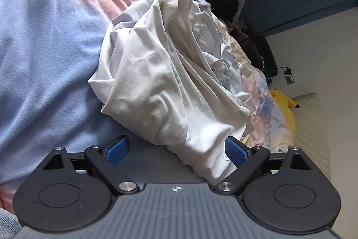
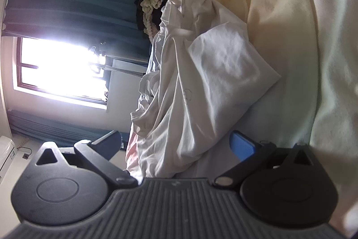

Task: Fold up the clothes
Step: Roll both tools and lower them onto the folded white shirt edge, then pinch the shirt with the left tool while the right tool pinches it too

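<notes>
A white garment (image 1: pixel 156 82), soft and creased, is lying crumpled in a heap on a fleecy blue-and-pink blanket (image 1: pixel 44 48). The left gripper (image 1: pixel 176 149) is spreading its ribbed blue pads (image 1: pixel 117 150) wide, released, a fold of the cloth resting against the right-hand pad. The right gripper (image 2: pixel 179 145) is likewise gaping, grasping nothing, its bunched hem (image 2: pixel 167 149) sitting between the fingers
</notes>
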`<state>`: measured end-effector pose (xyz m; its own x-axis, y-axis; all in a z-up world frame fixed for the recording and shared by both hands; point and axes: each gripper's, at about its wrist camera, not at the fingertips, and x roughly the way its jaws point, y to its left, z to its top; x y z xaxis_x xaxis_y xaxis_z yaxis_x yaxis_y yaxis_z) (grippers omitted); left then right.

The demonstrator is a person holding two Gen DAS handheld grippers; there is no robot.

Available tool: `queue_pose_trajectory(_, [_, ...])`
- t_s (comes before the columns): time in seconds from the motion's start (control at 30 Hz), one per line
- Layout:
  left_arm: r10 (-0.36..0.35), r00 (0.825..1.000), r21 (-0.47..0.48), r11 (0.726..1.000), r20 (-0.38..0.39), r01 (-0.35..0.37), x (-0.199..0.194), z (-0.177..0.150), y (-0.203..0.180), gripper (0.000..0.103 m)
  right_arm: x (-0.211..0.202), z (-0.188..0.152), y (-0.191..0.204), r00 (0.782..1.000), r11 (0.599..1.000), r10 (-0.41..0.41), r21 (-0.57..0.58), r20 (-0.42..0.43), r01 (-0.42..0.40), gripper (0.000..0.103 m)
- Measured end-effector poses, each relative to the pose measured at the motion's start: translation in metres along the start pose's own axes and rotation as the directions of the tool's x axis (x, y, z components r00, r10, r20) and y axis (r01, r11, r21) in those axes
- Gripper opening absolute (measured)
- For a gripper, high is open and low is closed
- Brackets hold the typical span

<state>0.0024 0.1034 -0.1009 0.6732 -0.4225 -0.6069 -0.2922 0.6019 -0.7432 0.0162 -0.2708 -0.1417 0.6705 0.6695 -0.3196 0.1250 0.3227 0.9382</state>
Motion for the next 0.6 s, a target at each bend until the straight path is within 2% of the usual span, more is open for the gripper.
queue_pose_trajectory(0.13, [0.017, 0.999, -0.031, 0.999, 0.033, -0.016, -0.003, 0.001, 0.005, 0.093, -0.001, 0.001, -0.004, 1.0, 1.0, -0.004, 0.024, 0.014, 0.004, 0.102])
queue_pose_trajectory(0.33, [0.011, 0.998, -0.122, 0.992, 0.069, -0.003, -0.008, 0.006, 0.015, 0.092, -0.003, 0.008, -0.015, 0.998, 0.997, -0.017, 0.077, 0.062, 0.012, 0.096])
queue_pose_trajectory(0.47, [0.013, 0.998, -0.142, 0.99, 0.067, -0.003, -0.005, 0.009, 0.017, 0.091, -0.005, 0.012, -0.022, 0.995, 0.994, -0.027, 0.112, 0.094, 0.016, 0.094])
queue_pose_trajectory(0.6, [0.007, 0.999, -0.203, 0.979, 0.042, 0.002, 0.011, 0.013, 0.023, 0.09, -0.007, 0.017, -0.029, 0.991, 0.989, -0.037, 0.148, 0.125, 0.019, 0.086])
